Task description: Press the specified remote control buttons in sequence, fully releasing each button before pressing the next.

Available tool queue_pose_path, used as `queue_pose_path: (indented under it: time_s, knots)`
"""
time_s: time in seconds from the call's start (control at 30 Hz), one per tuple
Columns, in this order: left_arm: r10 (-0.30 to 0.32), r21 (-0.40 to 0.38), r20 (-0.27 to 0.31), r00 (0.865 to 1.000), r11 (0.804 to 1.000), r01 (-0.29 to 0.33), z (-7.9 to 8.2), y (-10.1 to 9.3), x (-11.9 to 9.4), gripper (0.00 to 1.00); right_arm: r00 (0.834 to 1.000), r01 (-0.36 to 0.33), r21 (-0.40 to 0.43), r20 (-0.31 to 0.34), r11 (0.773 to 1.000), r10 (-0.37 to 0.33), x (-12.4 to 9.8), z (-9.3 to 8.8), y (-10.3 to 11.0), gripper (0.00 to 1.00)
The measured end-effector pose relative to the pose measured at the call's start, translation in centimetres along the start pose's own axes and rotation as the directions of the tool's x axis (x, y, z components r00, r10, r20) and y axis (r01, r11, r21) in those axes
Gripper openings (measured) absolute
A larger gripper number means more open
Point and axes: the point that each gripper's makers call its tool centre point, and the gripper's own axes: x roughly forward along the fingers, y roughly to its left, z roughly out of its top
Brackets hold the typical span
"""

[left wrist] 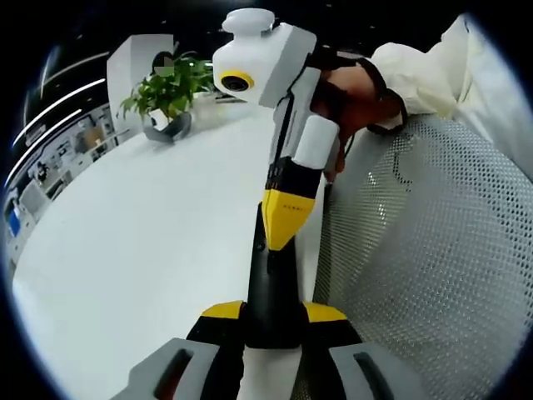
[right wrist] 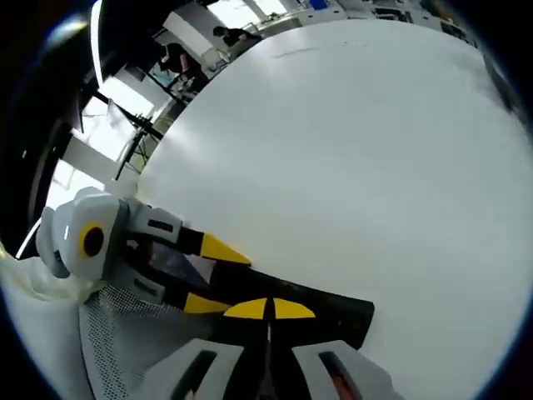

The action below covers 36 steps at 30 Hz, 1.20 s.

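Remote control: a long black handset lying at the near edge of the white table, just beside a white mesh chair back; in the right gripper view the remote control runs across the table's lower edge.
Left gripper: its yellow-tipped jaws stand close on either side of the remote's near end, clamped on it as far as the view shows.
Right gripper: seen from the left gripper view, it comes down from above with its yellow tips pinched together, touching the remote's upper face.
Right gripper, own view: jaws drawn together with no gap, tips resting on the black handset.
Hand: a person's hand in a cream sleeve wraps the right gripper's handle, tilting it steeply downward.
Background: a potted plant stands at the table's far side, well apart from the remote.
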Motion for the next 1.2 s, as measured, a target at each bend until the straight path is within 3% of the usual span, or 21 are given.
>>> queue_pose_path:
  time_s: [0.23,0.37,0.67,1.2]
  knots:
    - [-0.001,-0.004,0.001,1.000,1.000,0.001,-0.04,-0.01,0.02,0.25,1.000,-0.005,0.013,0.016,1.000,0.005,0.04,0.00,-0.13,0.00]
    - [-0.001,-0.005,0.001,1.000,1.000,0.001,-0.07,0.01,0.00,0.25,0.999,-0.026,0.065,0.028,0.998,0.024,0.07,0.10,-0.35,0.00]
    - [-0.001,-0.004,0.004,1.000,1.000,0.001,-0.09,-0.01,-0.02,0.25,0.999,-0.037,0.071,0.041,0.997,0.035,0.07,0.24,-0.25,0.00]
    - [0.000,-0.004,0.008,1.000,1.000,0.000,0.00,0.03,-0.03,0.25,1.000,-0.012,0.046,-0.010,0.999,0.013,-0.32,-0.64,0.26,0.00]
